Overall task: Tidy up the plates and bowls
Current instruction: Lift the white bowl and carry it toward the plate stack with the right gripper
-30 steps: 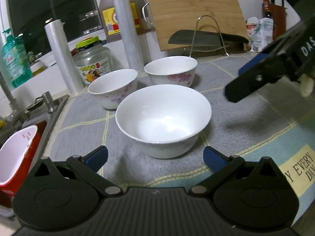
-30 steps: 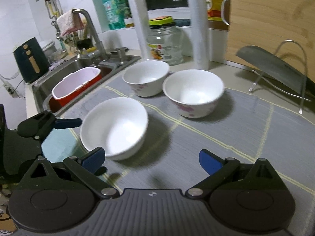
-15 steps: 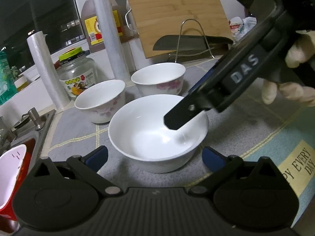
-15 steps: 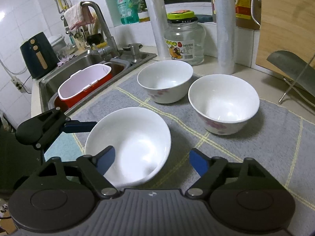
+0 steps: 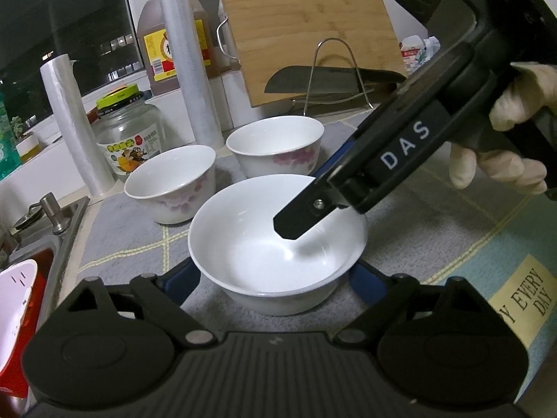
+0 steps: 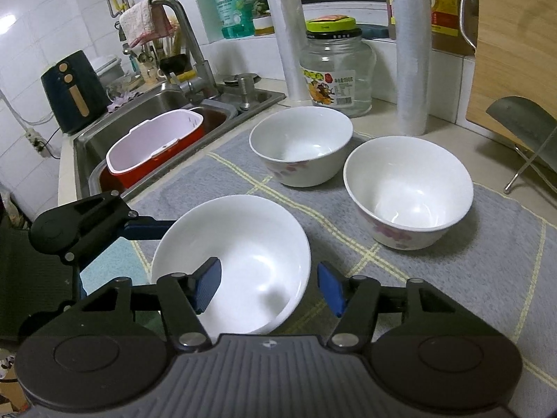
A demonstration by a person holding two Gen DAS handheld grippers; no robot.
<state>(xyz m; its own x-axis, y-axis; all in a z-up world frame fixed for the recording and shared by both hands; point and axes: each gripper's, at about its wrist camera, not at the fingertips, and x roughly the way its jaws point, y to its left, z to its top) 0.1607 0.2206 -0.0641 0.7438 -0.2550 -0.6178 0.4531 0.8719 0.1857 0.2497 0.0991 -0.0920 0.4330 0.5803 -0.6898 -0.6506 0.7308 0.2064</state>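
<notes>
A plain white bowl (image 5: 264,254) (image 6: 250,244) stands nearest on the grey checked mat (image 5: 417,230). My left gripper (image 5: 273,278) straddles it low down. Its jaws are closing, and the blue pads (image 5: 184,285) touch the bowl's lower sides. In the right wrist view one left finger (image 6: 146,224) meets the bowl's rim. My right gripper (image 6: 269,285) is shut on the bowl's near wall, one pad inside and one outside. Its inner finger (image 5: 299,219) dips into the bowl. Two white bowls with pink flowers (image 6: 301,142) (image 6: 407,188) stand apart behind it.
A sink (image 6: 90,146) on the left holds a red-and-white container (image 6: 153,146) under a faucet (image 6: 184,35). A glass jar (image 6: 334,69), two wrap rolls (image 6: 412,52), a cutting board (image 5: 313,35) and a cleaver on a wire stand (image 5: 334,80) line the back. A gloved hand (image 5: 504,160) holds the right gripper.
The right gripper came in over the plain bowl, put one finger inside it and closed. The left gripper's jaws narrowed from wide open until the pads reached the bowl's sides.
</notes>
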